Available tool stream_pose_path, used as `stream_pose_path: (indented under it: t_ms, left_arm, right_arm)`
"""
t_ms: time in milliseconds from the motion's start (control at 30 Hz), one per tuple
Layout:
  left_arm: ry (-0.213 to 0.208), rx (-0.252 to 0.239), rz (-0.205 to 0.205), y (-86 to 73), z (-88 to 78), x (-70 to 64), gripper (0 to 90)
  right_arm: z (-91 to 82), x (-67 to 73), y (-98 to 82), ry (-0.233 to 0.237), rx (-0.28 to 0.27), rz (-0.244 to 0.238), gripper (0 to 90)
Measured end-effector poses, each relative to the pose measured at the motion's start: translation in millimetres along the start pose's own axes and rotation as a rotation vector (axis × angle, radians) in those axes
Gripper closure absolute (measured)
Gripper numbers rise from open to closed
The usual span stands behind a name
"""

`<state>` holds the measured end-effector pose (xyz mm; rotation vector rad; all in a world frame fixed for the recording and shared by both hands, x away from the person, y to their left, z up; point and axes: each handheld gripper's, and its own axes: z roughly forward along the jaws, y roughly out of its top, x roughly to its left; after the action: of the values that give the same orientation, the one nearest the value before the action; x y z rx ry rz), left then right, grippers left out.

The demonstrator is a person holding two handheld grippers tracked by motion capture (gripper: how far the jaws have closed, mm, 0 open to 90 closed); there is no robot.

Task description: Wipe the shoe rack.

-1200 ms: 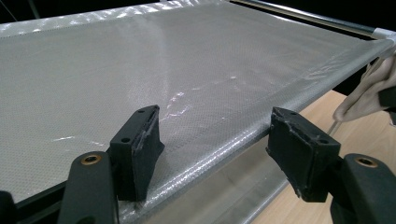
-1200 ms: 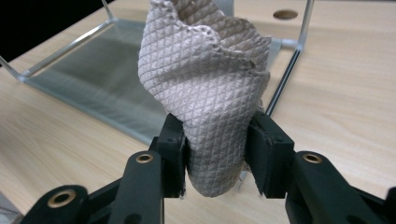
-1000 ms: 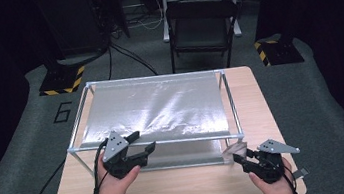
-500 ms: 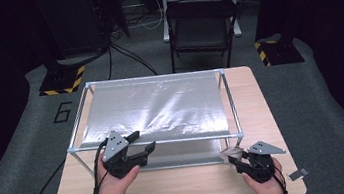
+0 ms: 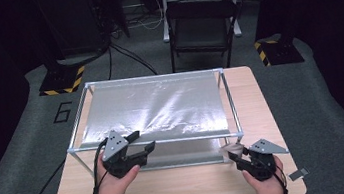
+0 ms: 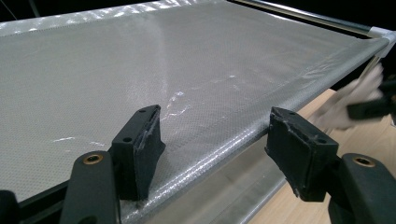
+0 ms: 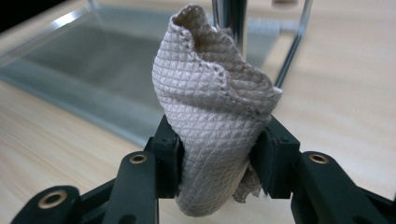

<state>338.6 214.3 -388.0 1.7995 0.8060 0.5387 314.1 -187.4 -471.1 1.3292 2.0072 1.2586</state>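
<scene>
1. Two grippers, two jobs. Your right gripper (image 5: 235,155) is clamped on the bunched cloth (image 7: 215,107); your left gripper (image 5: 141,142) has its jaws apart and grips nothing, though its near jaw looks to rest on the sheet (image 6: 154,74) at the near rail (image 5: 156,142) of the metal frame (image 5: 227,101), left side.
2. The cloth sits low at the near right corner of the frame, just beside the corner leg (image 7: 229,18), above the wooden table (image 5: 182,186). Most of it sticks out past the pads, so you've got plenty of wiping face.
3. The likely job is wiping the sheet. Lift the right gripper over the near rail first; don't drag the cloth into the leg, it'll snag or pull out.
4. Keep the squeeze as is. The wad is soft & loosely rolled, so a slack grip will probably shed it on the first stroke.
5. Touch down w/ the free end of the cloth, not the jaw tips. The sheet is thin & already creased near the middle, and hard pads could dent it.
6. Use the left gripper as a steady. Press lightly on the rail, or close on it, so the frame doesn't skate when you push.
7. Wipe near to far in straight passes, light pressure, starting at the right edge.
</scene>
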Motion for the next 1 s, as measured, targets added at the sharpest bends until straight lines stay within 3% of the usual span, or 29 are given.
stream_pose_path:
  t_ms: [133,233,400,500,733,867,1000]
  left_arm:
    - [-0.002,0.0,0.003,-0.1,-0.1,0.3,35.1]
    - [0.0,-0.002,0.003,-0.1,0.3,0.2,35.1]
    - [0.002,-0.004,0.003,-0.3,0.2,0.2,35.1]
    - [0.001,-0.004,0.002,-0.3,0.2,0.3,35.1]
    - [0.003,-0.006,0.003,-0.4,0.3,0.3,35.1]
    - [0.004,-0.008,0.003,-0.6,0.6,0.3,35.1]
    - [0.004,-0.008,0.004,-0.6,0.5,0.3,35.1]
  right_arm:
    - [16.6,-1.6,-17.5,-0.017,0.07,0.022,56.8]
    - [13.3,-2.4,-10.7,-0.009,0.09,0.03,56.8]
    - [-7.7,3.0,10.6,-0.009,-0.006,0.001,56.6]
    - [-7.2,3.3,9.2,-0.012,-0.025,-0.004,56.3]
    - [18.8,-4.4,-18.7,-0.005,0.055,0.04,55.9]
    - [16.7,-4.2,-14.3,-0.007,0.077,0.052,55.8]
    - [-1.0,1.2,3.1,-0.004,-0.003,0.043,55.1]
